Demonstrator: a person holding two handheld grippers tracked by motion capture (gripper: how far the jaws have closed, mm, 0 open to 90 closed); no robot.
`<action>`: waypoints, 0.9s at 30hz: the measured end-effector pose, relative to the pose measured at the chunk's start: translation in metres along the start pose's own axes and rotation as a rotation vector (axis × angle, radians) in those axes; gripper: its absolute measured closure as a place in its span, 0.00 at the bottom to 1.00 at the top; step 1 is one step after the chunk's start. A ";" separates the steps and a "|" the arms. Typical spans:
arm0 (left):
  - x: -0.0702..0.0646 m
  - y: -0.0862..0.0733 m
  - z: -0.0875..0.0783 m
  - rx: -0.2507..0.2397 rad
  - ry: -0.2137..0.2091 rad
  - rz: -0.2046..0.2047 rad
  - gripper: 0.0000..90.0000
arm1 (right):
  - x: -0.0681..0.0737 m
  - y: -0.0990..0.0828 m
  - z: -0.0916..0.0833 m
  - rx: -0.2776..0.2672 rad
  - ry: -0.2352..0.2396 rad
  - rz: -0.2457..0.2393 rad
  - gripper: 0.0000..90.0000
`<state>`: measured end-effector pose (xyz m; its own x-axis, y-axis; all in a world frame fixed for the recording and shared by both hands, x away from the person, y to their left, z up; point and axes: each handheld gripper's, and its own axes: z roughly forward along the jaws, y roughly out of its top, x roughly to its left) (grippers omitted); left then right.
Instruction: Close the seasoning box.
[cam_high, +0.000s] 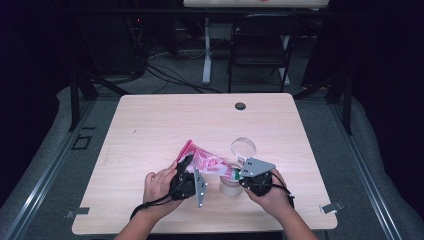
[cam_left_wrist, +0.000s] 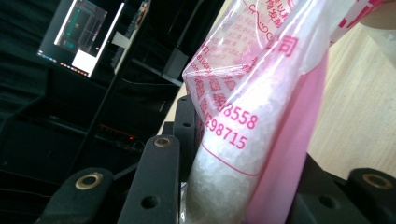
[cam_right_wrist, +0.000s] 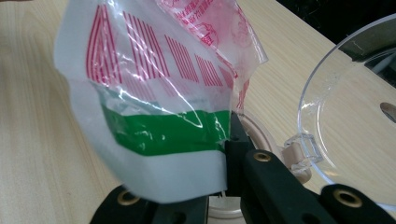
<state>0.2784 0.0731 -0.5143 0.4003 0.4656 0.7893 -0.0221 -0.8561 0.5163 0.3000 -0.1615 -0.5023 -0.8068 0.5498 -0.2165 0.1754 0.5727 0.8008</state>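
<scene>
Jaws clamp bag (cam_high: 207, 162); jar (cam_high: 230, 186) below

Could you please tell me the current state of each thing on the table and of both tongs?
Pink printed plastic bag of white granules: lifted, tilted toward the jar, stretched between both tongs.
Clear round jar: upright, its clear hinged lid flipped open.
Left tongs: shut on the bag's body.
Right tongs: shut on the bag's green-striped end.
</scene>
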 end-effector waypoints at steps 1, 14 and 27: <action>0.000 -0.001 0.001 -0.001 -0.007 -0.004 0.83 | 0.000 0.000 0.000 0.002 -0.002 -0.002 1.00; -0.002 -0.009 0.008 0.007 -0.069 -0.068 0.83 | 0.004 0.001 0.001 -0.006 0.002 -0.005 1.00; -0.011 -0.016 0.016 0.029 -0.156 -0.152 0.82 | 0.006 0.004 -0.001 -0.012 0.003 -0.018 1.00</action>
<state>0.2892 0.0781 -0.5372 0.5339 0.5514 0.6410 0.0747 -0.7859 0.6139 0.2955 -0.1565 -0.4998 -0.8117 0.5374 -0.2289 0.1541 0.5750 0.8035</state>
